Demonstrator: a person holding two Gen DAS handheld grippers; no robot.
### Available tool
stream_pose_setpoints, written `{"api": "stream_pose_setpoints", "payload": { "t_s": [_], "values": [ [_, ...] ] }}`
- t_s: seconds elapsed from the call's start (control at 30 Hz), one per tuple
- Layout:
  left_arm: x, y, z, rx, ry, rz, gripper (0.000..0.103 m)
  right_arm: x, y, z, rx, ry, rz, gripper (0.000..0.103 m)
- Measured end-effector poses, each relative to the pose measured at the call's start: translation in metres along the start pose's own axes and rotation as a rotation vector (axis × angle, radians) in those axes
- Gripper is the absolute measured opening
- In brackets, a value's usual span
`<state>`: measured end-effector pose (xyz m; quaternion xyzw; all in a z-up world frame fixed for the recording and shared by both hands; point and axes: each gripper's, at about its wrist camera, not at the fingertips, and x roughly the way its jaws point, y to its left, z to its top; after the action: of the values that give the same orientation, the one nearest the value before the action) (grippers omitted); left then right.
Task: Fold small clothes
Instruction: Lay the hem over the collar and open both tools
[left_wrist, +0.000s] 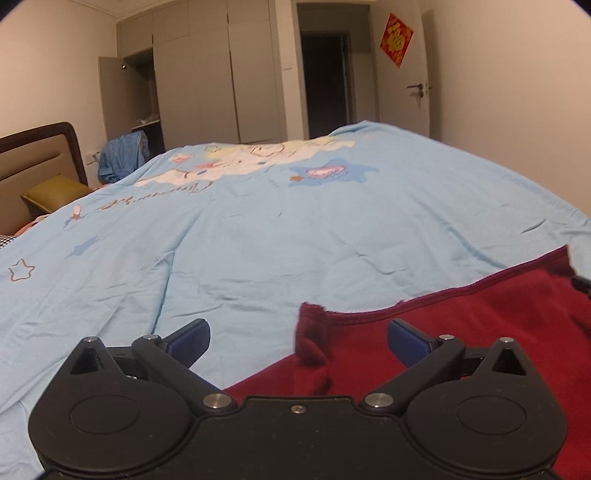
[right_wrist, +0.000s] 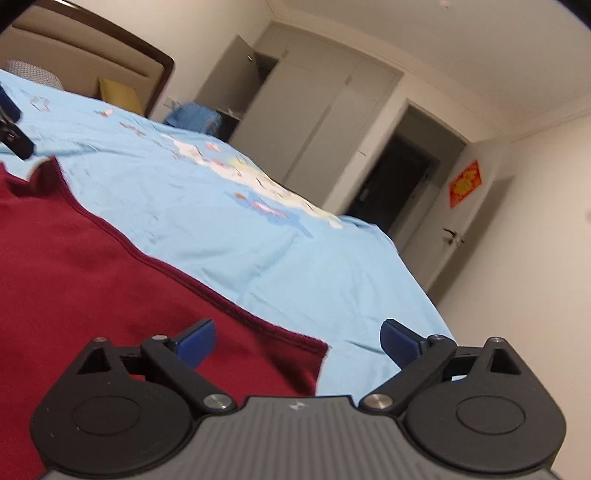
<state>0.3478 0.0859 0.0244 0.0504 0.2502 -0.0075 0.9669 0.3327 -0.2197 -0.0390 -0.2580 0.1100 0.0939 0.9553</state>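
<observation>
- The dark red garment lies spread on the light blue bed cover. It fills the 3 to 6 o'clock part of the left wrist view and the 7 to 10 o'clock part of the right wrist view.
- Its fabric looks soft and fleecy, with a stitched hem of a slightly more purple tone along the far edge. One corner sits at about 6 o'clock of the left view, slightly lifted and creased; the opposite corner sits at about 6 o'clock of the right view and looks flat.
- The left gripper is held low and roughly level over the bed, its blue-padded fingers spread wide. The garment's raised corner lies between them, nothing pinched; whether the pads touch the cloth cannot be told.
- The right gripper is rolled to one side, so the room leans in its view. Its jaws are likewise wide apart, one finger over the red cloth, the other over the blue cover, with the corner between.
- At 9 o'clock in the right view, part of the left gripper shows near the garment's far corner.
- The cover bears a cartoon print with stars and script.
- Farther out: a padded headboard with an olive pillow at 9 o'clock, a grey wardrobe with one door open at 12, and a white door carrying a red diamond decoration at 1 o'clock.
</observation>
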Motion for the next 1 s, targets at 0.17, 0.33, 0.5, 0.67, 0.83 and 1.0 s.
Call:
{"api": "stream_pose_setpoints", "payload": {
  "t_s": [0.17, 0.33, 0.5, 0.67, 0.83, 1.0],
  "values": [
    [0.0, -0.027, -0.007, 0.047, 0.006, -0.194, 0.102, 0.0, 0.013, 0.01, -0.023, 0.043, 0.298, 0.102],
    [0.033, -0.043, -0.014, 0.058, 0.063, -0.342, 0.102, 0.031, 0.013, 0.006, 0.021, 0.122, 0.364, 0.102],
    [0.07, -0.023, -0.019, -0.067, 0.097, -0.274, 0.102, 0.063, -0.013, -0.005, 0.193, 0.175, 0.352, 0.102],
    [0.094, 0.017, -0.036, -0.293, 0.082, -0.295, 0.102, 0.079, -0.037, -0.029, 0.386, 0.192, 0.416, 0.102],
    [0.106, 0.038, -0.051, -0.444, 0.025, -0.357, 0.102, 0.088, -0.063, -0.047, 0.553, 0.189, 0.509, 0.102],
    [0.107, 0.032, -0.052, -0.422, 0.019, -0.344, 0.102, 0.086, -0.073, -0.055, 0.594, 0.167, 0.527, 0.102]
  ]
}}
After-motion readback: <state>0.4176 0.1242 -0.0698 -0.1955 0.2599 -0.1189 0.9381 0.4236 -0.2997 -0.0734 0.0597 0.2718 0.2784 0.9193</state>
